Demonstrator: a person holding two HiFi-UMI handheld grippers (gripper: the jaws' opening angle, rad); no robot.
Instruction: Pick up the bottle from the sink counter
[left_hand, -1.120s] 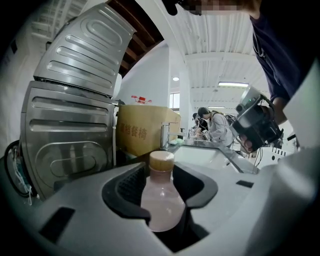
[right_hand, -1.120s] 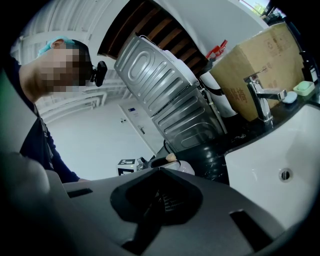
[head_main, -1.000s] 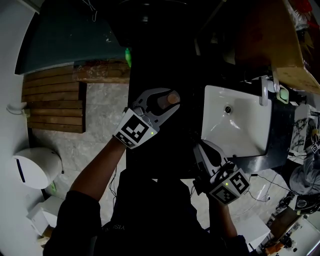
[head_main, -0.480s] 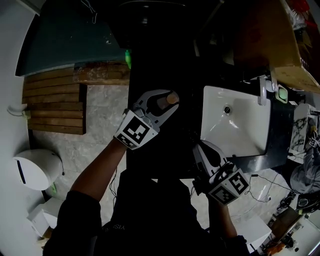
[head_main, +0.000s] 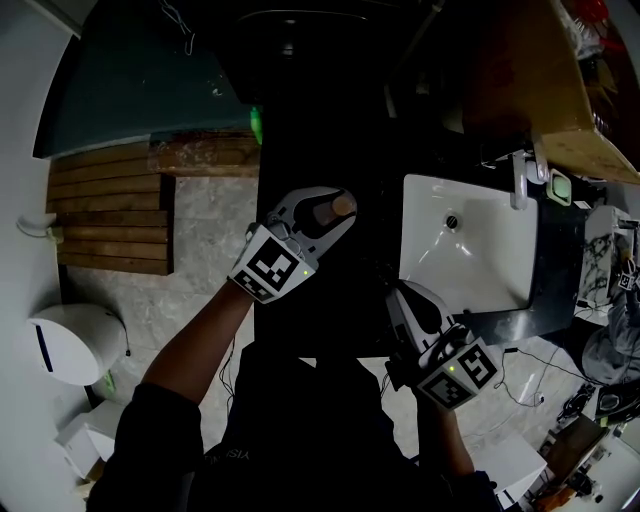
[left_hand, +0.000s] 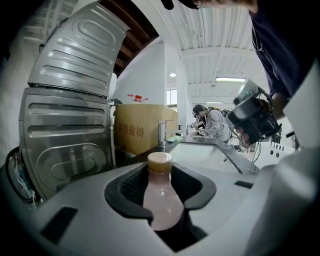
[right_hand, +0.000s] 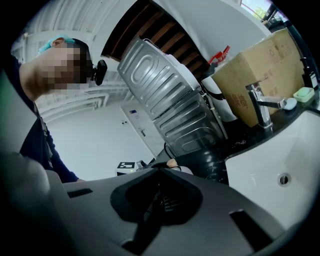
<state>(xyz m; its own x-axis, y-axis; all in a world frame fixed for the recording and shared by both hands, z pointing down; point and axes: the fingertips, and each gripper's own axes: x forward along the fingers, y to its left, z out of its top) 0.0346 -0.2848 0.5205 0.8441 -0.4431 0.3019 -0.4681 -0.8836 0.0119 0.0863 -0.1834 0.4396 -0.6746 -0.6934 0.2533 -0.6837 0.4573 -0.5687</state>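
Holding an upright, tan-capped bottle (left_hand: 161, 197) of pinkish liquid, the left gripper (head_main: 332, 212) has just been closing its jaws and now presses on the bottle's body, over the dark counter (head_main: 310, 130) left of the white sink (head_main: 480, 270). The right gripper (head_main: 398, 293), jaws together on nothing, sits at the sink's near-left corner. A cardboard box (head_main: 545, 90) stands behind the sink's faucet (head_main: 522, 180).
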